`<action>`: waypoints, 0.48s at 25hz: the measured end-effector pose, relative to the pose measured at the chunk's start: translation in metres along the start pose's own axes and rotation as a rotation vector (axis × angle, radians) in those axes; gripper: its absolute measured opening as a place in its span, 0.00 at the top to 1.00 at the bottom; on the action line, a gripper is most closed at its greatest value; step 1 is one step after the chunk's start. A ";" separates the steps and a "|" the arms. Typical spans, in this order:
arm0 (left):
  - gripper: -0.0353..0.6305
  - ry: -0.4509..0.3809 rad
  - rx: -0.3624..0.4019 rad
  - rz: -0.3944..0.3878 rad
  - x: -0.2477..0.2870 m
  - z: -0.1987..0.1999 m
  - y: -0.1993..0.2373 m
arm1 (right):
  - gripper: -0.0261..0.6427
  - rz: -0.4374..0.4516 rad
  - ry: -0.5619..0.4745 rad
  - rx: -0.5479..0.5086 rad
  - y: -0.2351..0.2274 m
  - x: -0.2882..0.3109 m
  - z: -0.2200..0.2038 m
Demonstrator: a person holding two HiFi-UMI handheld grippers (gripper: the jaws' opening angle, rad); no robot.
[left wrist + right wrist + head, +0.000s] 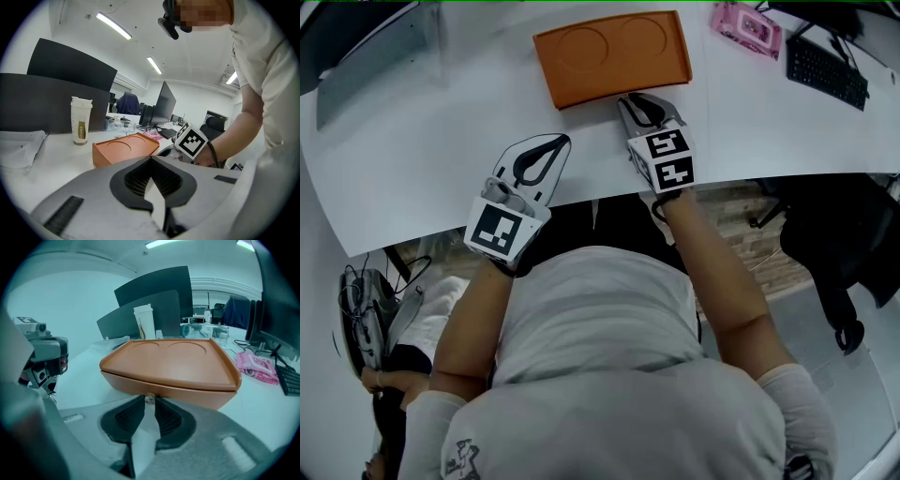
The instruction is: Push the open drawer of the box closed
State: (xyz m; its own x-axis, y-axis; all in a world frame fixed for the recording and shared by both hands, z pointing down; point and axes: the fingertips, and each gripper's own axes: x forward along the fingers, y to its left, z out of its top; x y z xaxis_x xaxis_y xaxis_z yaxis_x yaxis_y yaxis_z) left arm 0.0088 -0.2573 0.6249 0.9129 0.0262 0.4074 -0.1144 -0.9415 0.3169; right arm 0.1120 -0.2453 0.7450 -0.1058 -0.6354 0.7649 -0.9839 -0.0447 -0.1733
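A flat orange box (609, 52) (123, 149) (173, 362) with two round recesses in its top lies on the white table (441, 159). Its drawer front (192, 393) faces me and sits nearly flush with the body. My right gripper (630, 97) (149, 400) is against that front, jaws narrowed onto the small drawer knob (149, 398). My left gripper (562, 141) (151, 158) rests near the table's front edge, left of the box, shut and holding nothing.
A paper coffee cup (80, 121) (144, 322) stands behind the box before dark monitors. A pink packet (746, 26) (255, 364) and a black keyboard (827, 70) lie to the right. An office chair (834, 234) stands off the table's right edge.
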 end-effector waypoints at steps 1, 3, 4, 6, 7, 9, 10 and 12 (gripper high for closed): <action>0.95 -0.001 0.000 0.001 0.000 0.000 0.001 | 0.86 -0.001 0.000 0.000 0.000 0.001 0.001; 0.95 -0.002 0.003 0.001 -0.001 0.001 0.002 | 0.86 0.000 0.000 -0.001 0.000 0.002 0.002; 0.95 -0.003 0.003 0.002 -0.001 0.001 0.002 | 0.86 0.000 0.000 -0.002 0.000 0.003 0.003; 0.95 -0.004 0.005 0.004 -0.002 0.002 0.003 | 0.86 0.001 0.000 -0.004 0.001 0.003 0.003; 0.95 -0.004 0.006 0.005 -0.003 0.002 0.003 | 0.86 0.002 -0.001 -0.005 0.001 0.003 0.004; 0.95 -0.007 0.009 0.007 -0.004 0.003 0.003 | 0.86 0.000 -0.002 -0.005 0.001 0.003 0.004; 0.95 -0.009 0.011 0.008 -0.004 0.002 0.003 | 0.86 -0.001 -0.003 -0.004 0.001 0.003 0.004; 0.95 -0.013 0.015 0.009 -0.005 0.002 0.003 | 0.85 -0.004 -0.006 -0.001 0.001 0.003 0.004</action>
State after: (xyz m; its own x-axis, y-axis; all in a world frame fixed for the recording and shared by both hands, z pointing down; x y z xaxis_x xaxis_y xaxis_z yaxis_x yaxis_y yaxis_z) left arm 0.0047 -0.2612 0.6225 0.9169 0.0131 0.3989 -0.1173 -0.9465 0.3006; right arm 0.1114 -0.2506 0.7442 -0.1014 -0.6396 0.7620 -0.9844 -0.0463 -0.1699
